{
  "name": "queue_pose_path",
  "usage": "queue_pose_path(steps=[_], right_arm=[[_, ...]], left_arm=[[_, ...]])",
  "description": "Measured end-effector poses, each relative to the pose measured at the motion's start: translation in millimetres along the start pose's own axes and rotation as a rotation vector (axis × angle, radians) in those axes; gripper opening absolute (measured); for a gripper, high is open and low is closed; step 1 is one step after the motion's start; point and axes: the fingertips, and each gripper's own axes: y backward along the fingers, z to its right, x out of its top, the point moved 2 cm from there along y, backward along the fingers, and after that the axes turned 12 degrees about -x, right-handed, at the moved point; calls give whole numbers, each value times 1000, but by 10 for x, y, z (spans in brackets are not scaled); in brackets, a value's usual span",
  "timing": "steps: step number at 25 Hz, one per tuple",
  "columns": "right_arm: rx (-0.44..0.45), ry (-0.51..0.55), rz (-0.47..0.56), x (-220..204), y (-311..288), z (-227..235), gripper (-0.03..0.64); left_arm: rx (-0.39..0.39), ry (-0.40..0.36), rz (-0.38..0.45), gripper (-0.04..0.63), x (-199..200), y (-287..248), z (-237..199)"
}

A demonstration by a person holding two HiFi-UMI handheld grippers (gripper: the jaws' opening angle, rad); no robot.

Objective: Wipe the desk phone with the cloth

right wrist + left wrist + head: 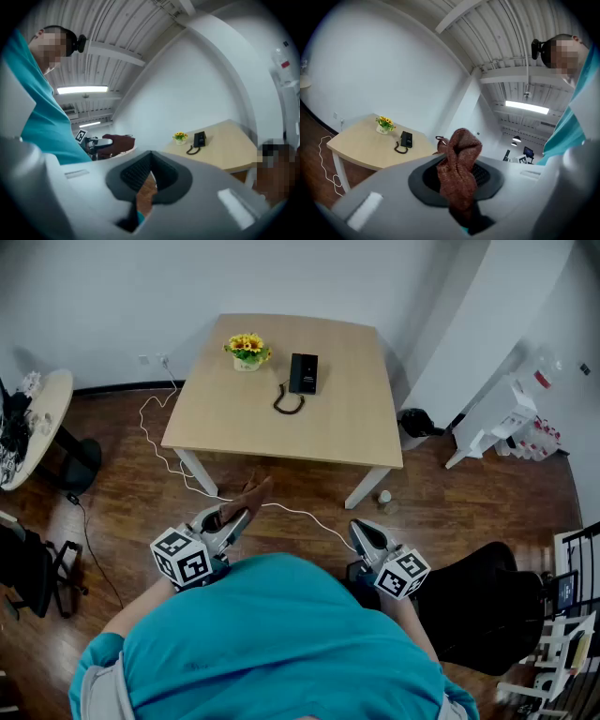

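Desk phone [303,372] sits on tan table [246,420] above wood floor [469,495].

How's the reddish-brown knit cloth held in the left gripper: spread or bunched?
Bunched. The reddish-brown knit cloth is a crumpled wad pinched between the left gripper's jaws, poking out past them.

Sunflower pot [247,351] on wooden table [347,413]; black chair [492,601] nearby.
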Motion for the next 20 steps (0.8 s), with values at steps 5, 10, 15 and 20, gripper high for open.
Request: queue_pose_path(steps=[5, 10, 15, 20], right_arm=[[-8, -16, 16, -28, 294, 373, 2], [2, -31, 5, -96, 307, 568, 2], [16, -23, -33, -150, -109, 541, 2], [7, 18, -65, -15, -996, 387, 2]], left_arm=[[-5, -33, -52, 78, -136, -398, 277], [10, -70, -89, 77, -187, -530, 383], [34, -44, -74, 78, -135, -400, 9], [24, 40, 3, 78, 116, -214, -877]])
